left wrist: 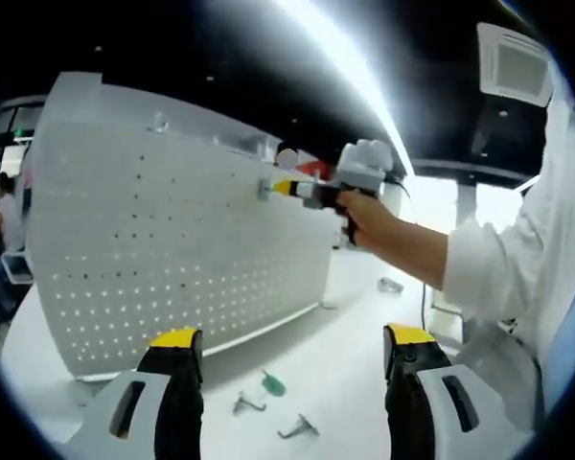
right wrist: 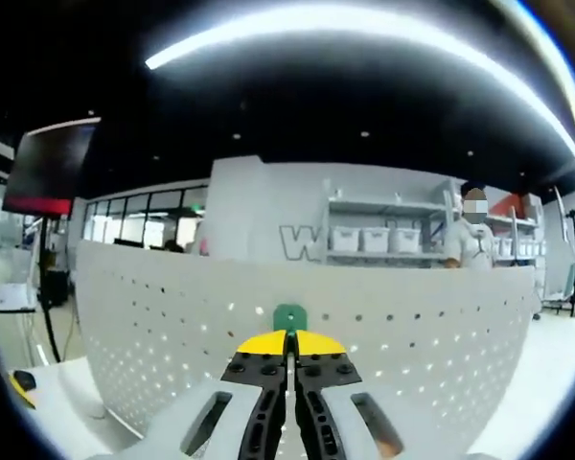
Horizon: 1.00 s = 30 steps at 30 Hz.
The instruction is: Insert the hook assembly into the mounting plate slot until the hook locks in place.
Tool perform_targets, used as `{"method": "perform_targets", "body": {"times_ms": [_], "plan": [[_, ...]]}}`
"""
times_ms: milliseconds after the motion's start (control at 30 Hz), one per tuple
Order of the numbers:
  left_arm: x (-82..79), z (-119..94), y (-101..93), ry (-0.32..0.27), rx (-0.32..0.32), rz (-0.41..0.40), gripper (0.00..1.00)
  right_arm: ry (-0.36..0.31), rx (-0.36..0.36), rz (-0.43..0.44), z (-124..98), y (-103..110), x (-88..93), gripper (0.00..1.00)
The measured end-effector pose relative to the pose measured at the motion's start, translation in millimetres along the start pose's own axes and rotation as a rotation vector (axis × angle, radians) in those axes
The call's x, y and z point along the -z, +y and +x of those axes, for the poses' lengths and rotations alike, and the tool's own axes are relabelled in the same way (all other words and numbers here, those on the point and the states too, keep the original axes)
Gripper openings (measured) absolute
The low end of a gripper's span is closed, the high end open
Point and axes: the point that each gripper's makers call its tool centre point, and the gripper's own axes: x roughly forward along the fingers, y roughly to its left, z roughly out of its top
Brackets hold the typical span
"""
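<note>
Green plastic hook tab (right wrist: 289, 317) is pinched tight in your right gripper (right wrist: 289, 356), pressed up against the white board full of holes (right wrist: 412, 316) so it can slide in, while your left gripper (left wrist: 292, 356) waits wide open above the table (left wrist: 345, 364).

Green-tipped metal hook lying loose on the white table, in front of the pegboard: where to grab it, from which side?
Grip the green plastic end of the green-tipped metal hook, coming from above with open left tongs: it lies flat on the white table, and that end looks bulkiest.
</note>
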Motion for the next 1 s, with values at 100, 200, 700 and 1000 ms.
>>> {"method": "perform_targets", "body": {"times_ms": [100,200,700,1000], "plan": [[-0.3,0,0.8,-0.002,-0.002,-0.001,0.78,0.016,-0.009,-0.003,2,4,4.2,0.00],[-1.7,-1,1.8,-0.007,-0.006,0.000,0.78,0.023,0.000,-0.016,3,5,4.6,0.00],[-4.1,-4,3.6,-0.014,-0.018,0.015,0.78,0.029,-0.017,-0.043,2,6,6.0,0.08],[-2.2,-7,8.1,-0.006,-0.030,0.032,0.78,0.030,-0.022,-0.066,-13,6,0.9,0.15]]}}
